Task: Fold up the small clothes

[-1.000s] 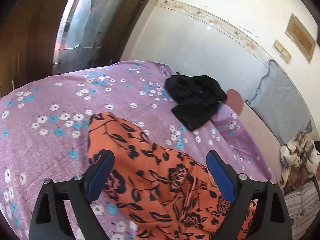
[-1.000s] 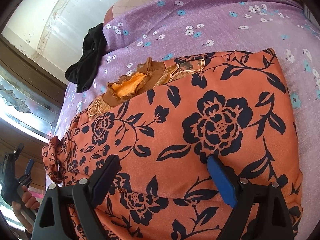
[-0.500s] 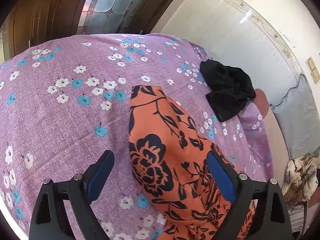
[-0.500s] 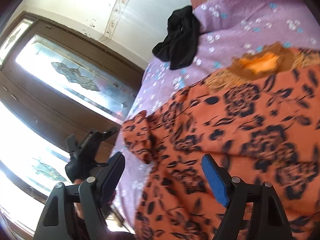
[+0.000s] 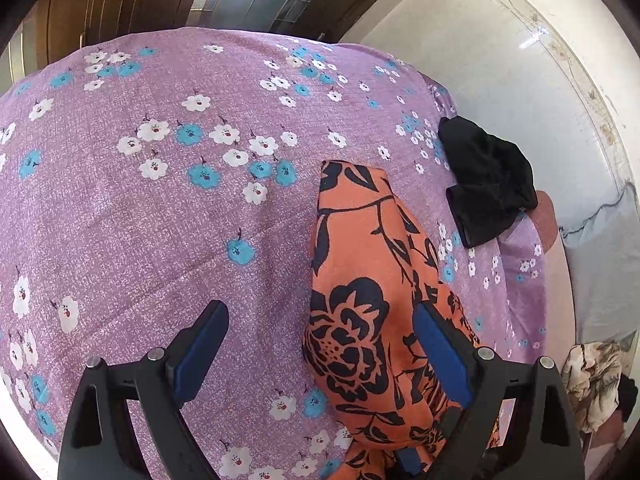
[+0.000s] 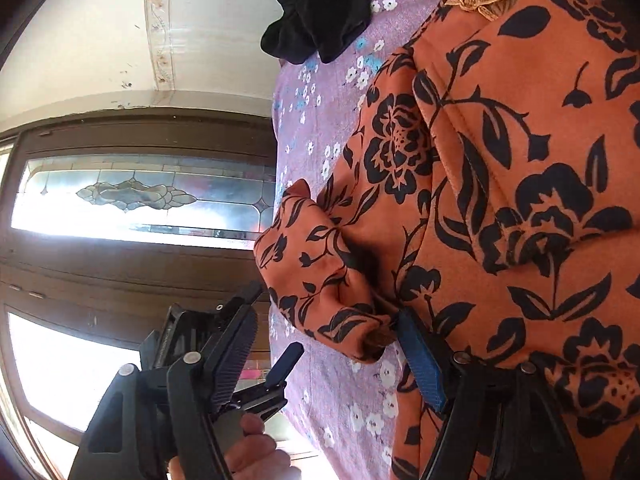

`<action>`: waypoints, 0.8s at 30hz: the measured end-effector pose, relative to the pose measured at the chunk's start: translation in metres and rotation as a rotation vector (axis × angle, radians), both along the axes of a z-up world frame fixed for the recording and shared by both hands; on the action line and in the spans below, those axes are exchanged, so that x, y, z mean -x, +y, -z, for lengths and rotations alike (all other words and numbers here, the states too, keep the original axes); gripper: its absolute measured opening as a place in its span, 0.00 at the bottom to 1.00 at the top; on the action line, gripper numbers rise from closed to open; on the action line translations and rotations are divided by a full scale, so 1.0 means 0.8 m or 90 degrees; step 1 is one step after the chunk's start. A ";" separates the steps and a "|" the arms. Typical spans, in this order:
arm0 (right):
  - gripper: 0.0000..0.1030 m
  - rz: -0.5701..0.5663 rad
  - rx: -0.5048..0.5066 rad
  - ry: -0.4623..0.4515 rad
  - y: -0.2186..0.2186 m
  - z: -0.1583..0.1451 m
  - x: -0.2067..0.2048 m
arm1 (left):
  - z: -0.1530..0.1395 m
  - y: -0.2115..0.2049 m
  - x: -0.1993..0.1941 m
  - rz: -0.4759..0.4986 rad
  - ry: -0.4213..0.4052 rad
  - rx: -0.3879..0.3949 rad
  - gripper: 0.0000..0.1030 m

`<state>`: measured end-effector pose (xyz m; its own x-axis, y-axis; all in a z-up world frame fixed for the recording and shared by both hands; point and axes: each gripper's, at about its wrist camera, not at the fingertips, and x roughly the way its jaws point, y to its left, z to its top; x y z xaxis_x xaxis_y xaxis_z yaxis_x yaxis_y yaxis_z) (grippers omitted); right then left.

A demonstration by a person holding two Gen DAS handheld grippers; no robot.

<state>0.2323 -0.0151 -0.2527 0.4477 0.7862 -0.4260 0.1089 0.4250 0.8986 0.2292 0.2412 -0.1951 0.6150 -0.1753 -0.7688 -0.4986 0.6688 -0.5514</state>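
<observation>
- The orange flowered garment (image 5: 360, 280) lies on the purple flowered bedsheet (image 5: 160, 220), running from the middle of the left wrist view down to its lower right
- In the right wrist view the same garment fills the right half, and its bunched sleeve (image 6: 320, 272) hangs at centre over the sheet's edge
- The left gripper (image 5: 320, 352) stands released, jaws wide, one side over bare sheet and the other over the garment's edge, pinching nothing
- The right gripper (image 6: 340, 344) is closing with the sleeve's lower end between the jaws; the right pad touches cloth, the left does not, so nothing is gripped yet
- The step in hand looks like taking the sleeve to fold it inward; it should go best if the pinch catches the cuff's full thickness rather than one layer, then lays it flat across the body without dragging the rest
- A black garment (image 5: 488, 184) lies apart at the upper right of the left wrist view
- No brand, label or readable writing shows anywhere
</observation>
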 end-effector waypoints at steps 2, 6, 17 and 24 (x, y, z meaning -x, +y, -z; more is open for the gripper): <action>0.27 -0.017 0.057 -0.002 0.016 0.000 -0.006 | -0.002 0.006 0.001 -0.009 0.003 -0.006 0.90; 0.14 -0.011 0.149 -0.028 0.029 -0.013 -0.005 | -0.003 0.019 0.005 -0.029 0.006 -0.009 0.90; 0.11 0.171 0.263 -0.236 -0.132 -0.173 0.051 | -0.010 0.003 0.001 -0.011 -0.009 -0.022 0.90; 0.11 0.337 0.373 -0.217 -0.310 -0.210 0.099 | -0.021 -0.072 -0.018 0.093 -0.027 -0.069 0.90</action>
